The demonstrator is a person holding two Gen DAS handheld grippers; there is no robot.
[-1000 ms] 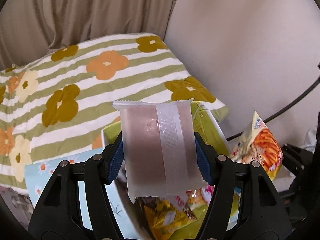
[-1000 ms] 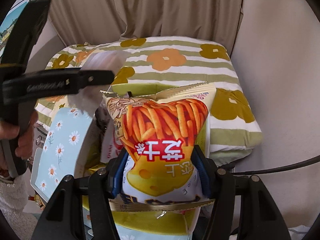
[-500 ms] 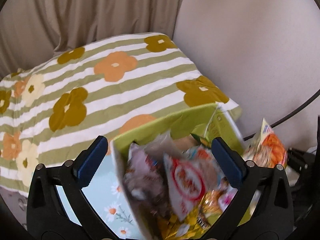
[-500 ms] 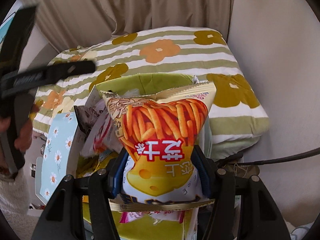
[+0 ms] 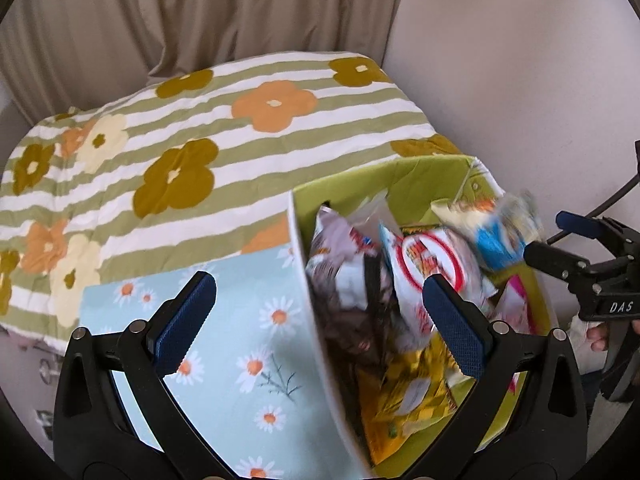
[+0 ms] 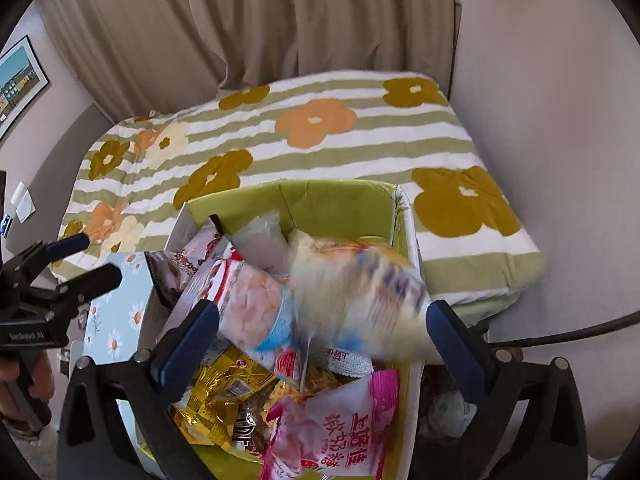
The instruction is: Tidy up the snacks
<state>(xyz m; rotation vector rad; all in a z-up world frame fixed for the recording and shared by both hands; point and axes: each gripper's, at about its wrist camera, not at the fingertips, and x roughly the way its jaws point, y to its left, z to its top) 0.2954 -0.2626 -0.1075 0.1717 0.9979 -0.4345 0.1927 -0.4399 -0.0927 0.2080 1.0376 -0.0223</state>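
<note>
A fabric box (image 5: 256, 360) with a daisy print outside and a green lining (image 6: 336, 204) stands beside the bed, full of snack bags. My left gripper (image 5: 320, 324) is open and empty above its near wall. My right gripper (image 6: 322, 334) is open; the yellow cheese-stick bag (image 6: 356, 296), blurred, lies loose between its fingers on top of the pile. The same bag shows at the box's far side in the left wrist view (image 5: 492, 224). A grey-brown bag (image 5: 344, 280), a red-and-white bag (image 5: 432, 264), gold packets (image 6: 216, 400) and a pink bag (image 6: 340, 436) lie inside.
The bed with a striped flower quilt (image 5: 200, 152) lies behind the box. Beige curtains (image 6: 280, 32) hang behind the bed, a plain wall (image 6: 560, 120) to the right. A black cable (image 6: 580, 330) runs along the right. A framed picture (image 6: 20, 76) hangs at left.
Both grippers opened. The left let go of the grey-brown bag, which now lies in the box. The right released the cheese-stick bag, which is dropping onto the pile.
</note>
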